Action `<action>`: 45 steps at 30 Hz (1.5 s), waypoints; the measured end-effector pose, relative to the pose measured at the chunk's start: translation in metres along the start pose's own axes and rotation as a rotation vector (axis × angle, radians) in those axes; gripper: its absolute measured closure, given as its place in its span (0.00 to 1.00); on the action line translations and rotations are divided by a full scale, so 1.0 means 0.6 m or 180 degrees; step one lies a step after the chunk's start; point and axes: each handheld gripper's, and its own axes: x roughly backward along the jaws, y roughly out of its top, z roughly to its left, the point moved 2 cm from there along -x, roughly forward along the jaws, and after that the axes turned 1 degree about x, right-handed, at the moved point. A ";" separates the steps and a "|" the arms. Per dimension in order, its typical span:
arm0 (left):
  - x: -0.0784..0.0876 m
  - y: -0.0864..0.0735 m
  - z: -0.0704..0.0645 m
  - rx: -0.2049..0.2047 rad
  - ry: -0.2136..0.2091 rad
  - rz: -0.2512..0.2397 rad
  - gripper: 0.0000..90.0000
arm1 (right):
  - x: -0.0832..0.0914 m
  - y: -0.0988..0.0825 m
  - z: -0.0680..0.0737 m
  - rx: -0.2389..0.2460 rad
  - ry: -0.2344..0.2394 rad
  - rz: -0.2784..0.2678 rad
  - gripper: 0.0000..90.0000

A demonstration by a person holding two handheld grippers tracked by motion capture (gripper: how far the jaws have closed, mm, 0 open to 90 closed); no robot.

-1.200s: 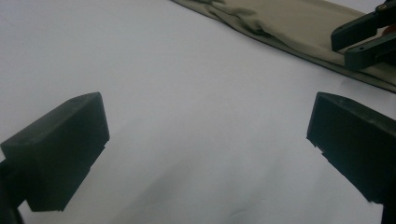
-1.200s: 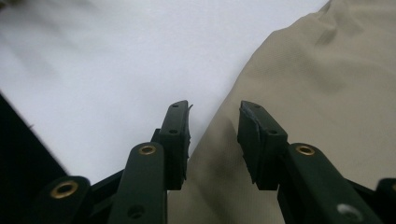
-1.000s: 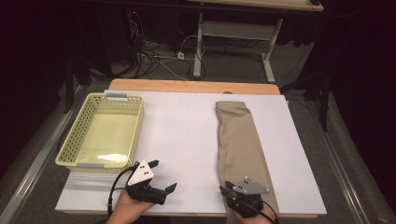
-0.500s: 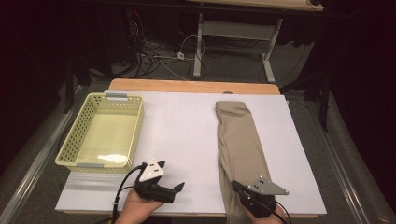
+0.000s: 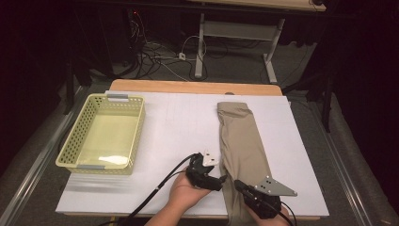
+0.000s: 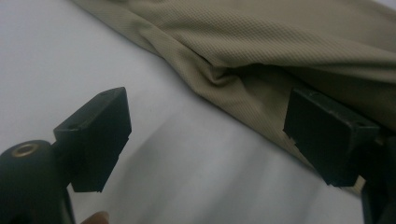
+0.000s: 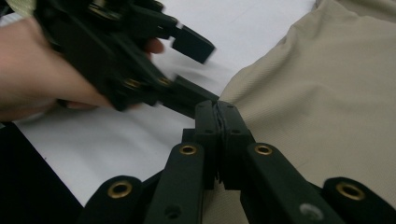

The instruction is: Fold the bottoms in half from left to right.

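A wooden table [image 5: 193,87] carries a large white sheet [image 5: 188,127]. On the sheet lie a pale yellow perforated plastic basket [image 5: 75,141] at left and a long folded beige cloth [image 5: 240,141] at right, well apart.

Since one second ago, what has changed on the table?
The left gripper slid right to the beige garment's edge, jaws just starting to close around it. The right gripper closed on the garment's near end. The yellow basket stayed in place.

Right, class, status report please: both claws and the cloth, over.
Right claw shut on the tan cloth at its near end. Left claw open, jaws just been closing, straddling the cloth's edge, not gripping. Yellow basket off to the side; nothing in the way.
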 end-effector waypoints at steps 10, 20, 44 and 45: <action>-0.014 0.019 0.005 -0.0012 0.0307 0.0005 0.44 | -0.001 0.001 0.004 0.0011 0.0034 -0.0017 0.99; 0.022 -0.017 0.002 -0.0258 0.0245 -0.0137 0.86 | -0.014 -0.012 0.022 0.0061 0.0097 0.0111 0.99; 0.030 -0.041 0.014 -0.0199 0.0038 -0.0067 0.90 | 0.003 -0.037 0.068 0.0270 0.0105 0.0537 0.80; 0.030 -0.041 0.015 -0.0195 0.0032 -0.0069 0.90 | 0.006 -0.041 0.072 0.0268 0.0080 0.0539 0.78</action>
